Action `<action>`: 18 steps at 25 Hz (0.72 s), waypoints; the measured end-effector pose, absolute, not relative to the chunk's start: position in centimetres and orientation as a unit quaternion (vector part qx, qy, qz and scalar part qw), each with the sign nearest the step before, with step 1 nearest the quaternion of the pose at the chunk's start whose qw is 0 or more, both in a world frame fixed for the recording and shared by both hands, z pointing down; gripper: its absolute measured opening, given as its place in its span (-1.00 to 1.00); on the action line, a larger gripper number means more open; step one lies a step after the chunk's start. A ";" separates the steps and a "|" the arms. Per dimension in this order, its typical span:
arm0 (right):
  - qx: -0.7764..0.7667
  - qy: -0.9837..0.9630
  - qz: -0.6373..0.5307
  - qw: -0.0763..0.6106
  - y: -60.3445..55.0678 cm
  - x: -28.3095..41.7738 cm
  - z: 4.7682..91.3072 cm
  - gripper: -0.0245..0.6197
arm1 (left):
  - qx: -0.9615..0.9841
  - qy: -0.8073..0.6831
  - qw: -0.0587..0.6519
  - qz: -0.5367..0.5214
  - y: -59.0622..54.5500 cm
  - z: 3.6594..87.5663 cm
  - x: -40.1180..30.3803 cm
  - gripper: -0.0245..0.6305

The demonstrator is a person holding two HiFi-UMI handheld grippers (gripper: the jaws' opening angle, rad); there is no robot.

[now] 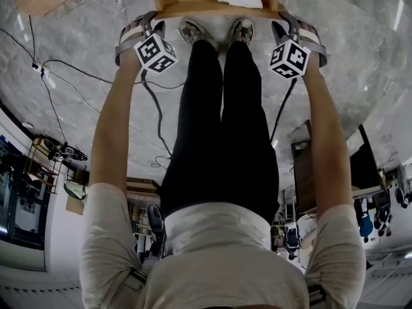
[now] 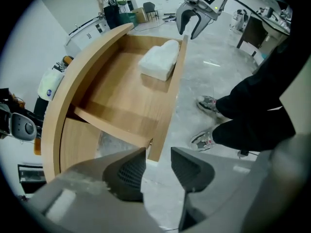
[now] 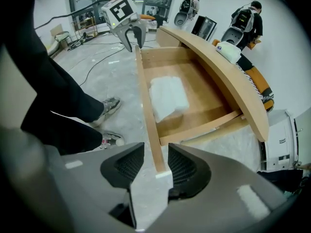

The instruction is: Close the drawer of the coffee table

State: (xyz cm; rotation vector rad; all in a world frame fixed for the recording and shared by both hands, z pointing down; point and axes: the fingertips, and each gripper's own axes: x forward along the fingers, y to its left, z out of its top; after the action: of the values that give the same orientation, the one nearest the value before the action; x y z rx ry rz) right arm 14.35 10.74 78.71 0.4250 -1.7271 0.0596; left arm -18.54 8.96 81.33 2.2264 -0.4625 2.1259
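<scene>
Left tongs and right tongs, both wide, at one drawer; one white bundle inside.

Bright, even indoor light leaves white glare streaks on the glossy marbled floor and only soft shadows, while all three views bulge fisheye-fashion, darken to black at the corners, and show the near jaws slightly out of focus.

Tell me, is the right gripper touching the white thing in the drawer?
Apart. The right gripper view shows bare wood of the drawer between the white bundle and the right gripper, whose open jaws straddle its front.
</scene>
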 end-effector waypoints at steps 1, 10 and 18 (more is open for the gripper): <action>0.183 -0.753 0.023 0.632 10.7 14.3 78.8 -0.42 | 0.713 -0.148 0.013 0.685 8.8 81.5 -18.7 -0.40; 0.152 -0.738 -0.017 0.658 10.7 14.1 79.8 -0.67 | 0.710 -0.152 -0.018 0.688 7.8 81.3 -18.9 -0.48; 0.140 -0.731 -0.012 0.667 10.9 14.1 79.2 -0.69 | 0.722 -0.147 0.016 0.676 8.3 81.0 -18.9 -0.58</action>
State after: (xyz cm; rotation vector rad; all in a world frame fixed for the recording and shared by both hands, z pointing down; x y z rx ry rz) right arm 14.07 10.87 79.17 0.3152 -1.6499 -0.0272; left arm -18.91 8.33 80.99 2.2448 -0.4577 2.1029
